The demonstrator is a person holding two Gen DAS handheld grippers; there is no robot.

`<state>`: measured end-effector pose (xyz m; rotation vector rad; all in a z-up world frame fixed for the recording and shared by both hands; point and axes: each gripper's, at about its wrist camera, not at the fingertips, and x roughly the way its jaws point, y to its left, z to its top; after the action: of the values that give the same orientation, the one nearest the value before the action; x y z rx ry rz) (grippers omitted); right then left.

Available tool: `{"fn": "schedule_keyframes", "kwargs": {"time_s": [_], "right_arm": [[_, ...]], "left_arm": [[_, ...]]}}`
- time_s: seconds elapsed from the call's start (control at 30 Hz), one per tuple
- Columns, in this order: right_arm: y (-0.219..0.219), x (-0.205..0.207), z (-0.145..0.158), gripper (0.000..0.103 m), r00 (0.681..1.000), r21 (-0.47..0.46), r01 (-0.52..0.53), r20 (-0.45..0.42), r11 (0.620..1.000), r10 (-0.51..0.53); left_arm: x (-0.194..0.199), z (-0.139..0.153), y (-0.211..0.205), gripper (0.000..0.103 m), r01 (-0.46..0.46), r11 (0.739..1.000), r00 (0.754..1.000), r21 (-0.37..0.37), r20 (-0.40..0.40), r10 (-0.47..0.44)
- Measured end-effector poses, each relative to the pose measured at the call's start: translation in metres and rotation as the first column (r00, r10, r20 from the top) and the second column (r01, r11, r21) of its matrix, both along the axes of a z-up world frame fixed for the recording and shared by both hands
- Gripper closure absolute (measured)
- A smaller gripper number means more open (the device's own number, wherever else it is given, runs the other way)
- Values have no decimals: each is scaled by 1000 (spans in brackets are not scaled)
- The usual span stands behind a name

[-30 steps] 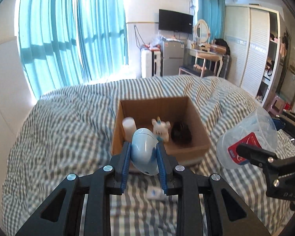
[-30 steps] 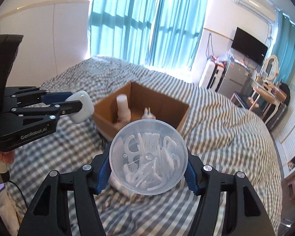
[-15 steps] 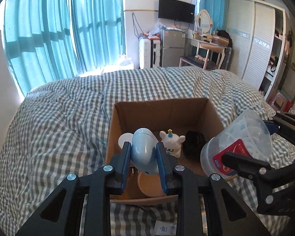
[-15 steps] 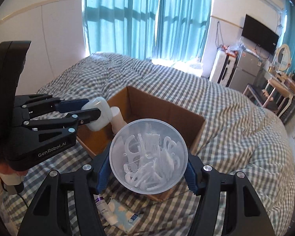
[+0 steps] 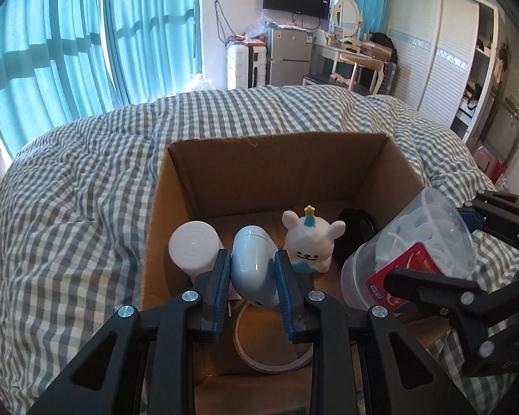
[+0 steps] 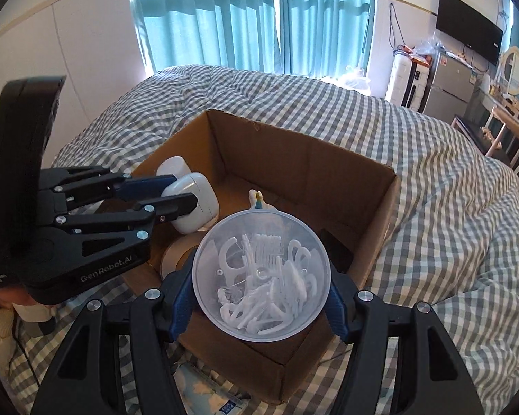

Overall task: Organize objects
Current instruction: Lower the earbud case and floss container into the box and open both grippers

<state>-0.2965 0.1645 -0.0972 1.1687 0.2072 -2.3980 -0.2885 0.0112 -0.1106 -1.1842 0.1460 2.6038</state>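
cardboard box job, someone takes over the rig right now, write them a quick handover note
Left gripper: shut on the pale blue case, over the cardboard box.
Right gripper: shut on the clear tub of floss picks, over the box's near right corner.
Already in the box: white bottle, bear figure, tape roll, a black item.
Left: release both into the box; a small packet lies on the bed by the box.

My box is rough brown cardboard. My jar is clear, smooth plastic. The case I hold is shiny plastic. The blanket is soft checked cloth.
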Motion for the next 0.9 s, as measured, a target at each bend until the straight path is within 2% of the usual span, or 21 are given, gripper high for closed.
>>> {"fn": "schedule_keyframes", "kwargs": {"time_s": [0.13,0.2,0.23,0.33,0.37,0.43,0.67,0.9], "right_arm": [[9,1,7,40,999,-24,35,-12,999,-35],[13,4,15,40,998,-45,45,-34,998,-46],[13,5,21,39,997,-56,51,-48,997,-54],[20,13,40,37,992,-88,72,-99,993,-81],[22,17,46,36,990,-92,78,-111,993,-88],[24,24,58,36,986,-92,86,-133,992,-98],[27,63,89,36,976,-68,89,-192,994,-101],[16,106,92,36,977,-45,54,-205,998,-62]], "left_arm": [[5,0,3,74,1,1000,1000,-7,-16,-1],[8,2,5,62,2,1000,1000,-15,-12,-2],[10,4,4,51,5,1000,1000,-14,-9,-5],[17,12,7,40,15,1000,1000,4,-6,-15],[21,15,7,33,7,1000,1000,-5,-13,-7],[30,25,5,26,-8,1000,999,-22,-38,8],[65,60,-7,17,-51,998,995,-23,-91,49],[110,71,-21,11,-102,994,988,-23,-122,99]]}}
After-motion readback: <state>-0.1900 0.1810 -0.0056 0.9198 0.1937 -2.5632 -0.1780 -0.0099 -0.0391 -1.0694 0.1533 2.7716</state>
